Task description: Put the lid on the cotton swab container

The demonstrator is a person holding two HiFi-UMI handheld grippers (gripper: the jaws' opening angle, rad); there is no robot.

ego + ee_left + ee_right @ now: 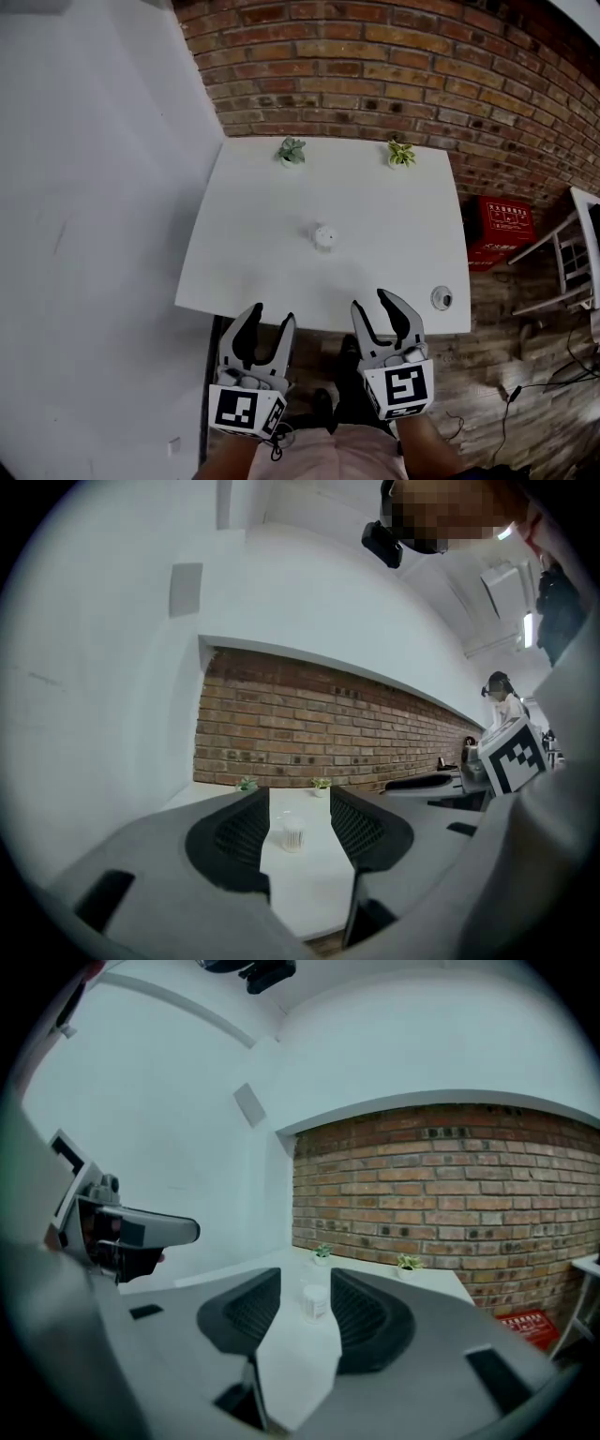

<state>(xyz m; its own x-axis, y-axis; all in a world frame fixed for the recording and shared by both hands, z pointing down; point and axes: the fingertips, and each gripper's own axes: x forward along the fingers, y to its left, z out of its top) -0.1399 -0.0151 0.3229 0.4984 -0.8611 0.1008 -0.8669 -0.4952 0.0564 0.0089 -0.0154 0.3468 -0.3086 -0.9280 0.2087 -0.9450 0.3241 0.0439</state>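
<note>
The cotton swab container (pixel 324 236) is a small white round tub standing near the middle of the white table (pixel 244 253). In the left gripper view the container (pixel 292 836) shows between the jaws, far off, with swabs inside. A faint clear shape just behind it may be the lid; I cannot tell. In the right gripper view the container (pixel 314 1302) also stands well ahead of the jaws. My left gripper (pixel 272 316) and right gripper (pixel 372 302) hover side by side at the table's near edge, both open and empty.
A small round white object with a dark centre (pixel 442 298) lies at the table's near right corner. Two potted plants (pixel 292 150) (pixel 401 153) stand at the far edge by the brick wall. A red crate (pixel 502 225) and a white rack (pixel 572 253) stand on the floor at the right.
</note>
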